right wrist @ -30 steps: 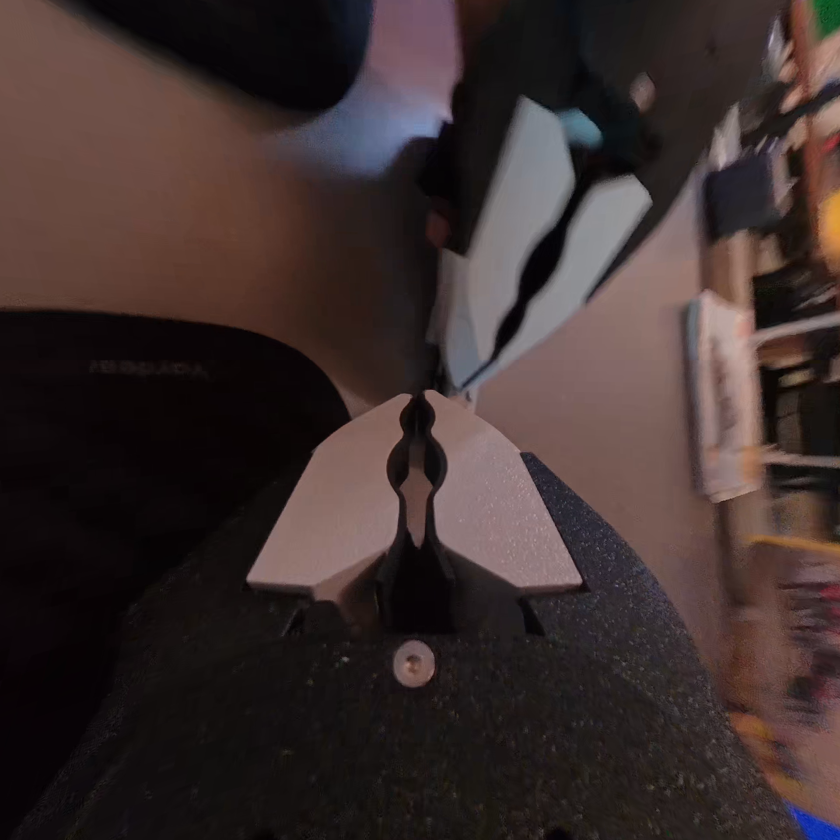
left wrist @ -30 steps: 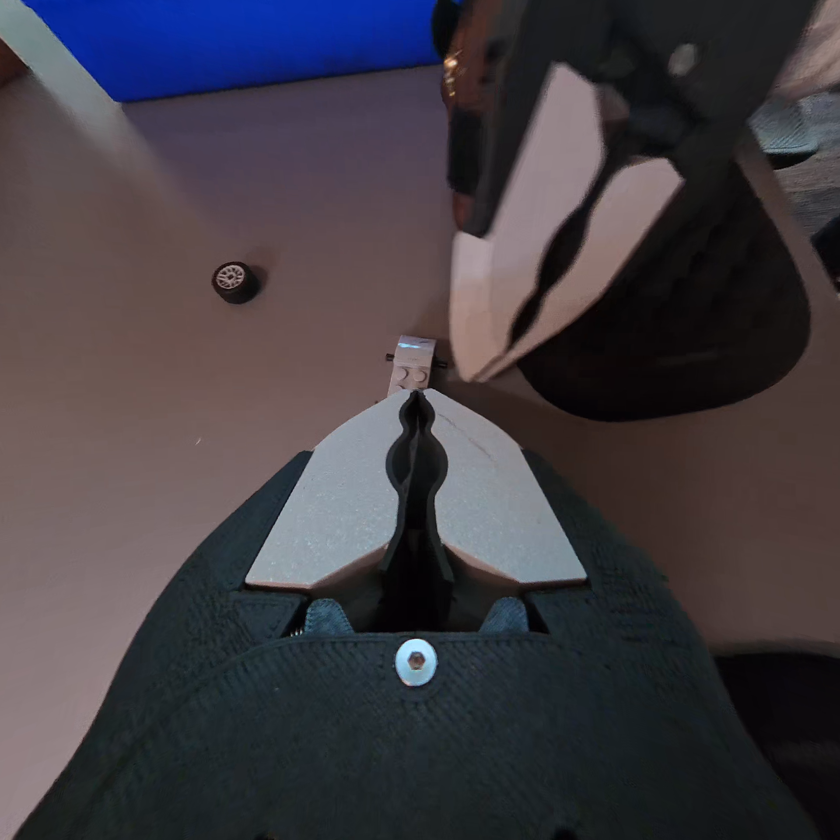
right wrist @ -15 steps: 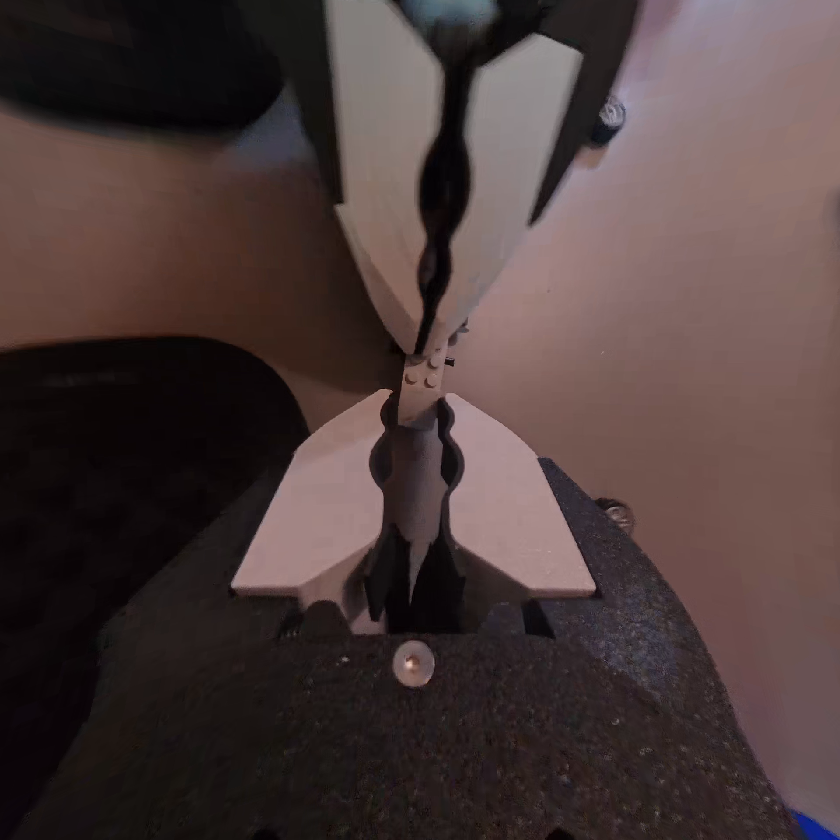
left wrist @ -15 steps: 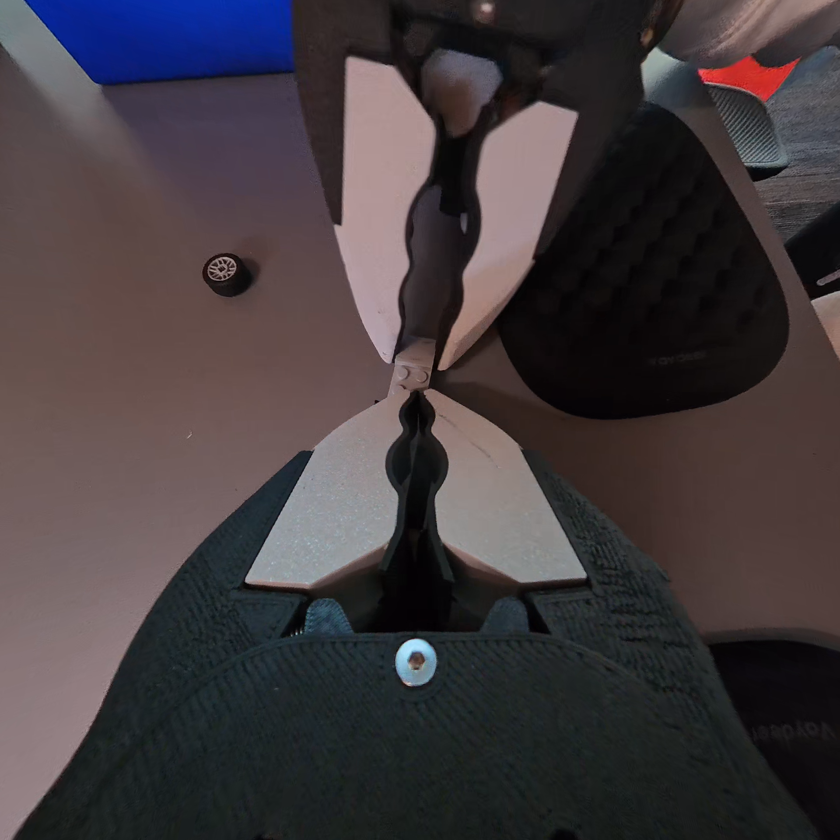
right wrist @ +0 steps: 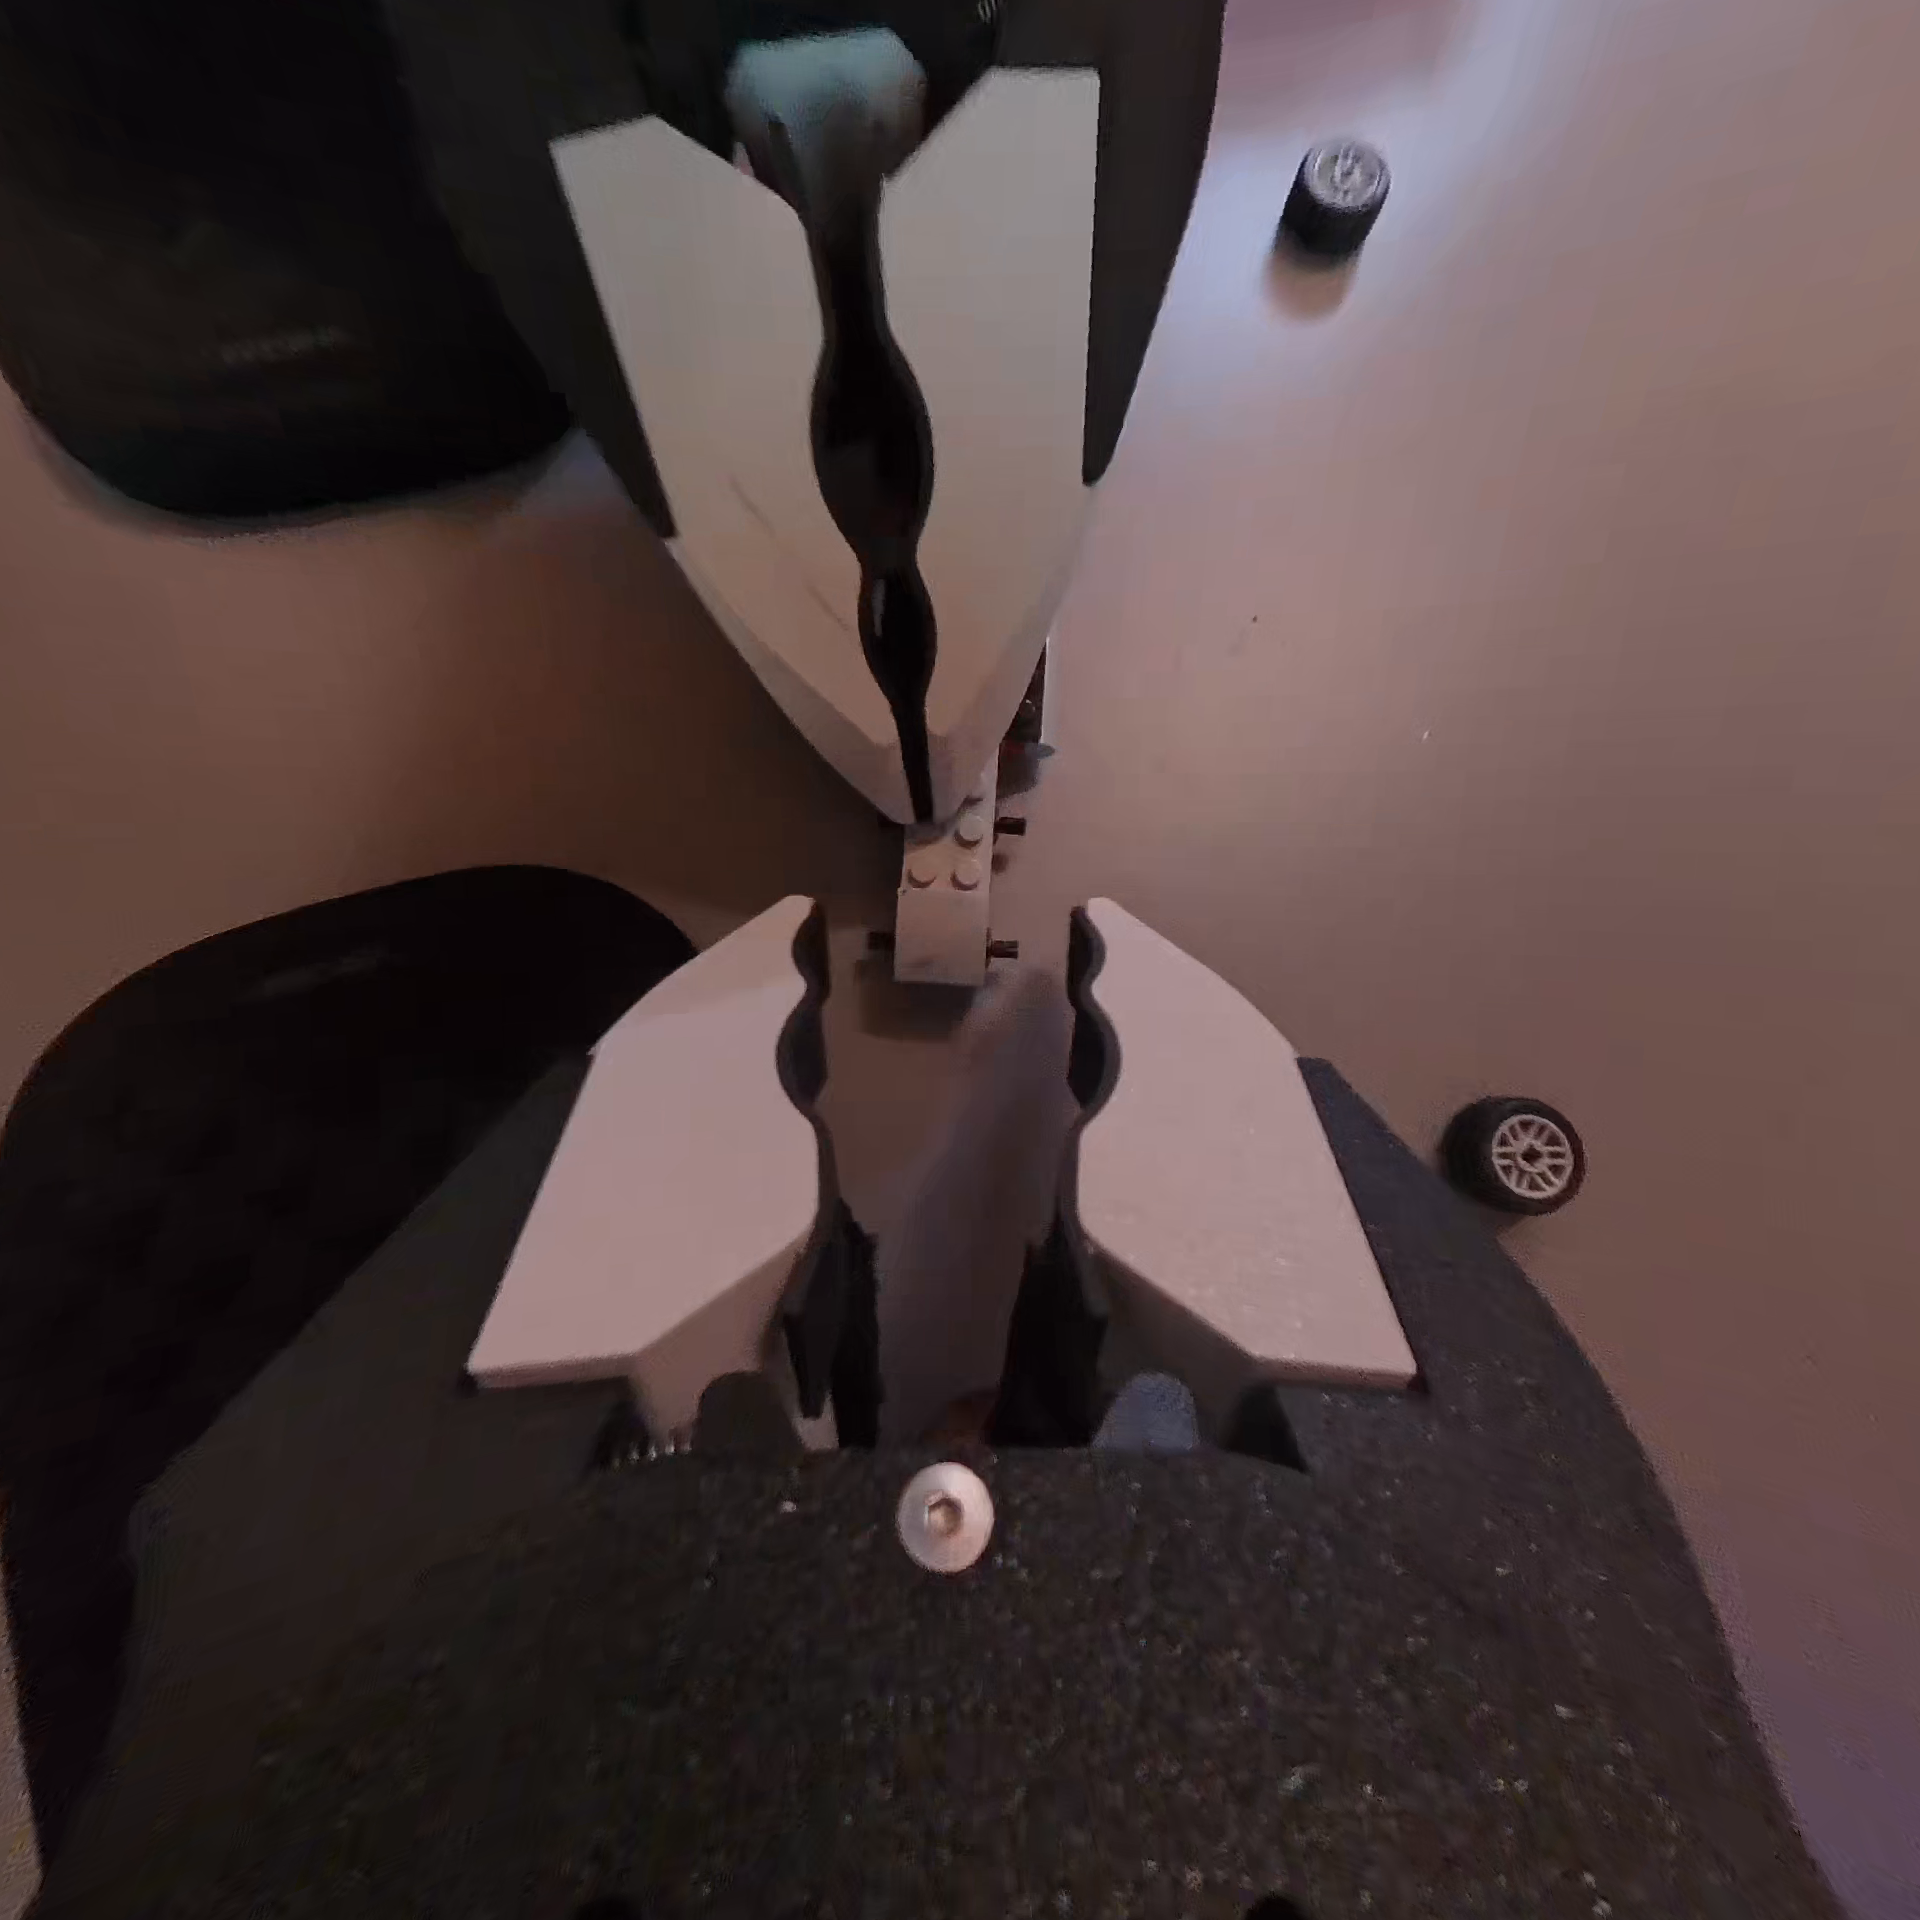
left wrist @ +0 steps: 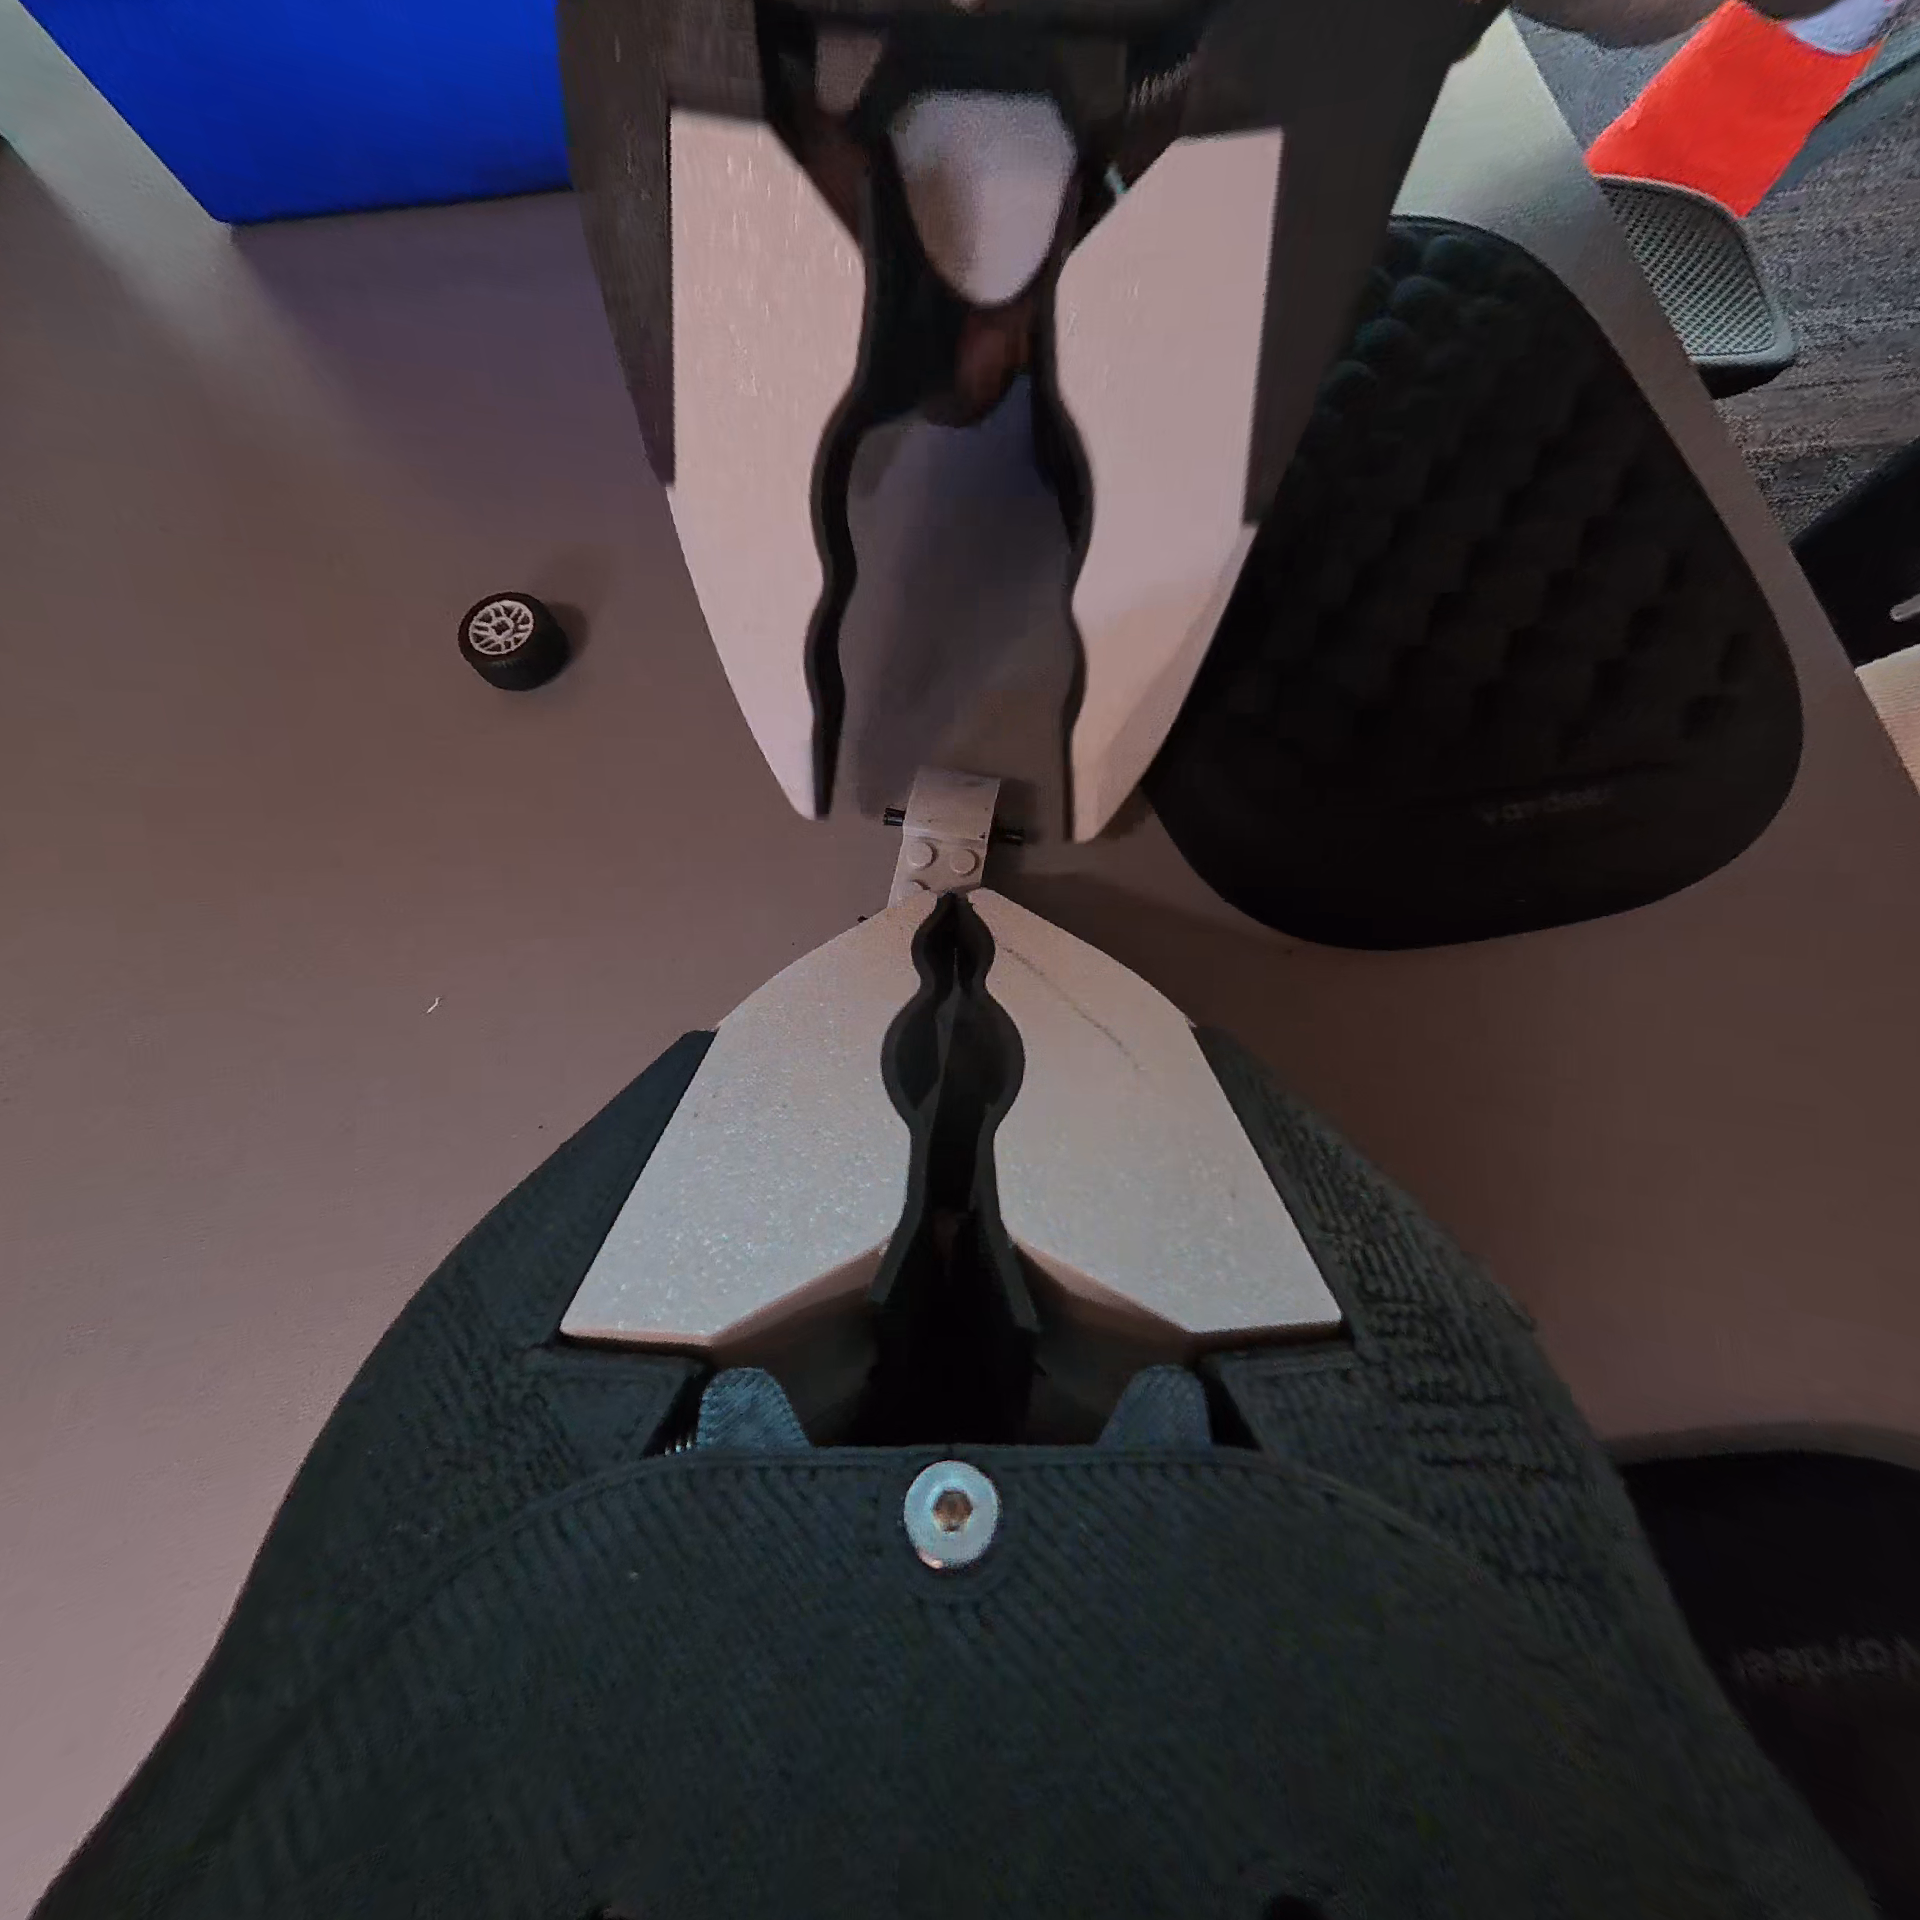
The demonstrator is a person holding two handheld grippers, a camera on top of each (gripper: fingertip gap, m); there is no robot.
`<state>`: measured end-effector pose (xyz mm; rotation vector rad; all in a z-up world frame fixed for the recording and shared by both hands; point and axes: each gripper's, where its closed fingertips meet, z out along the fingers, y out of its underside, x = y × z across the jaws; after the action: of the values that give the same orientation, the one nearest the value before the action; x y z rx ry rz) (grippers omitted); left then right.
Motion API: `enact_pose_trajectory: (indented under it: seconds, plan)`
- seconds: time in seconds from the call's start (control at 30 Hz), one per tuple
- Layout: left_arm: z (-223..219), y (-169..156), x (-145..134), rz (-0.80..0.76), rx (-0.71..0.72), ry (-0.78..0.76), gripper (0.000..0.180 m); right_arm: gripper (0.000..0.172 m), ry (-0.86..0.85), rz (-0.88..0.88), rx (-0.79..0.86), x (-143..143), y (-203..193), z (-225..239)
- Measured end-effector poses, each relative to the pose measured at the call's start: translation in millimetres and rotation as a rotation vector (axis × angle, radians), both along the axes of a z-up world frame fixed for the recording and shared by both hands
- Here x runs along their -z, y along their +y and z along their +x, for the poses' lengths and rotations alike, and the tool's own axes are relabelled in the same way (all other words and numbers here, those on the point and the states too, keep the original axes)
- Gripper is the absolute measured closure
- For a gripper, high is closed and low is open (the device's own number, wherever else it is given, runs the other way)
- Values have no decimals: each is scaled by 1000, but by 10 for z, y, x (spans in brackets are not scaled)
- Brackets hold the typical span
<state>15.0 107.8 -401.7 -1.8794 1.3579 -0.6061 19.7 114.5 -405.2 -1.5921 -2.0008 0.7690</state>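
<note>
A grey studded brick piece (left wrist: 948, 842) with small black axle pins on its sides hangs just above the brown table (left wrist: 260, 935). My left gripper (left wrist: 948, 906) is shut on its one end. My right gripper (left wrist: 951, 821) faces it, tip to tip. In the right wrist view my right gripper (right wrist: 943, 920) is open, and the free end of the grey piece (right wrist: 940, 925) stands between its fingertips (right wrist: 1101, 925) with a gap on each side. There the left gripper (right wrist: 925, 805) pinches the far end.
One small black wheel with a grey hub (left wrist: 511, 639) lies on the table to the left; the right wrist view shows two wheels (right wrist: 1340, 192) (right wrist: 1522, 1153). Black cushioned pads (left wrist: 1455, 582) (right wrist: 260, 1143) lie beside the grippers. A blue object (left wrist: 312, 94) is at the far edge. My left and right fingertips are right by each other.
My right gripper swung round from the side to face the left one head on and opened its fingers wide around the piece's free end. The left gripper stayed shut on the piece.
</note>
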Motion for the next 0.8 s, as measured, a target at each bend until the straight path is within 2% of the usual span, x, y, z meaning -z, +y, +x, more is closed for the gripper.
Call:
enact_pose_trajectory:
  seconds: [0.07,0.13,0.17,0.3,0.4,0.47,0.57,0.67,0.73,0.8]
  plan:
    - [1,-5,-1,3,6,0,180,149,-32,-7,-8,101,-12,-36]
    - [-5,-8,0,4,8,-1,180,154,-24,-33,-14,117,-51,-58]
    - [-8,-9,-1,6,11,0,180,154,-10,13,-26,116,-48,-57]
    - [-9,-10,1,1,15,5,180,154,84,399,-84,62,-24,-67]
    - [-9,-8,1,6,15,8,180,154,89,661,-150,17,-36,-73]
    - [-16,12,2,-5,1,5,180,154,205,754,-165,-192,-122,-125]
    - [-16,-2,-2,9,15,2,180,154,257,574,-39,-318,-31,-46]
    - [-12,-47,-16,17,53,-14,180,154,424,390,-3,-543,-31,27]
    - [-28,-27,-125,27,29,-116,180,154,593,307,-5,-760,-79,21]
    - [-103,29,-353,27,-32,-275,180,154,793,321,-31,-984,-115,10]
